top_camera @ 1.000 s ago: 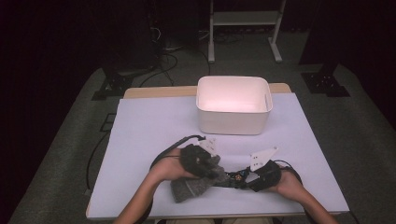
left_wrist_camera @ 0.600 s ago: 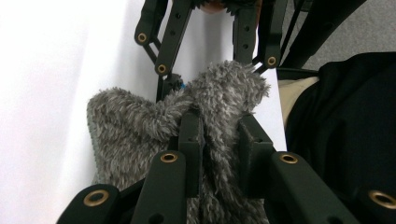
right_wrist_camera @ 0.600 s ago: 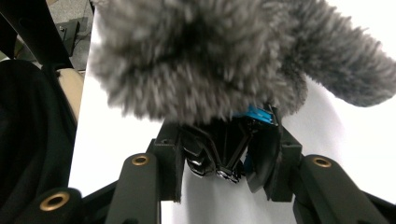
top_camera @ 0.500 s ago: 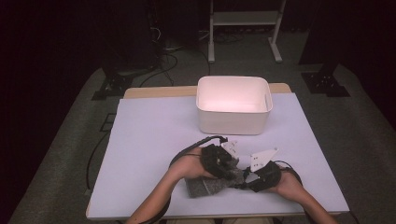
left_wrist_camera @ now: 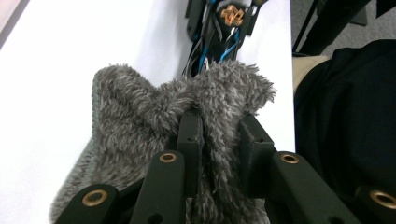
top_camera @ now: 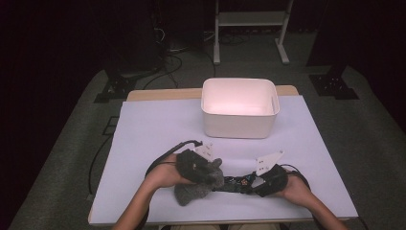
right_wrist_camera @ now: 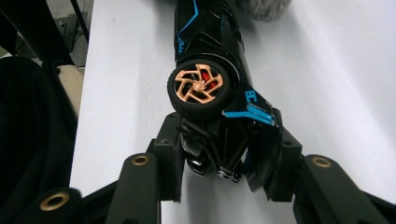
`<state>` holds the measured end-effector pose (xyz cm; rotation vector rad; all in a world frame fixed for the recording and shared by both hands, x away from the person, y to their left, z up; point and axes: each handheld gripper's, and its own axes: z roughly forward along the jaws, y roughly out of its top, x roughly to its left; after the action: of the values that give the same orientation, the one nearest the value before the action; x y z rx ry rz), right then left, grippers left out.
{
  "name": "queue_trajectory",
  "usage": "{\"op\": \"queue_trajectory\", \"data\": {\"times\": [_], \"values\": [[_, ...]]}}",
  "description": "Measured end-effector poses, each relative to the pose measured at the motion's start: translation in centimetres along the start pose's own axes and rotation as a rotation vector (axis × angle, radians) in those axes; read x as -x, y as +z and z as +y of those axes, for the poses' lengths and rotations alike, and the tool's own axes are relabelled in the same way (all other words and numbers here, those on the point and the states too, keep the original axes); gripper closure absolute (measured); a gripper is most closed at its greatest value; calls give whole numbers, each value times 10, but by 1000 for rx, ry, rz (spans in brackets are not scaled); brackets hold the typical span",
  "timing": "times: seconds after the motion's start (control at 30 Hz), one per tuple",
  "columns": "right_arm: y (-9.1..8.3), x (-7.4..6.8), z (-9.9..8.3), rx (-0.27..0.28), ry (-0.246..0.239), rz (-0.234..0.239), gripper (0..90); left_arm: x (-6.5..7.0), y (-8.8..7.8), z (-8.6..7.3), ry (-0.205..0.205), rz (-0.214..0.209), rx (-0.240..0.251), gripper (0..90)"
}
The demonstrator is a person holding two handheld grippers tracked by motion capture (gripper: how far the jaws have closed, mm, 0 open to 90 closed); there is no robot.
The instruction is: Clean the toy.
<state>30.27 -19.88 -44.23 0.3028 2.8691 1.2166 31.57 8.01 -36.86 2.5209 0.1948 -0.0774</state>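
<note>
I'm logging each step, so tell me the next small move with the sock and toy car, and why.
Probably draw the fuzzy grey sock further along the toy car. The left gripper pinches the sock's edge, the right gripper clamps the car's end, and most of the car is uncovered.

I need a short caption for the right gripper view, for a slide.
Right tongs clamp one end of a black toy car with blue lines and copper wheels, above a white table.

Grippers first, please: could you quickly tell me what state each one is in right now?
Left gripper: closed, pinching the fuzzy grey fabric sock.
Right gripper: closed on one end of the black toy car with blue lines and copper wheels.
</note>
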Motion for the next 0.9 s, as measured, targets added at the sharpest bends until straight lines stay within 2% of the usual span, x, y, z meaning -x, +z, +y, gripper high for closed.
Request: {"op": "queue_trajectory", "data": {"times": [0.07, 0.2, 0.33, 0.6, 0.8, 0.9], "values": [[0, 0, 1, -10, 2, 1, 562, -1, -3, -8, -15, 14, -10, 739], [0, 0, 5, -37, 1, 2, 554, -2, -4, -20, -40, 0, 18, 737], [0, 2, 12, -41, 10, 7, 498, -3, -2, -23, -43, -15, 35, 738], [9, -2, 43, -121, -52, 15, 462, -3, 1, -24, -47, -28, 55, 738], [25, -5, 66, -179, -112, 24, 471, -4, 2, -29, -56, -45, 80, 737], [32, -6, 74, -214, -124, 26, 472, -4, 2, -31, -66, -52, 94, 737]]}}
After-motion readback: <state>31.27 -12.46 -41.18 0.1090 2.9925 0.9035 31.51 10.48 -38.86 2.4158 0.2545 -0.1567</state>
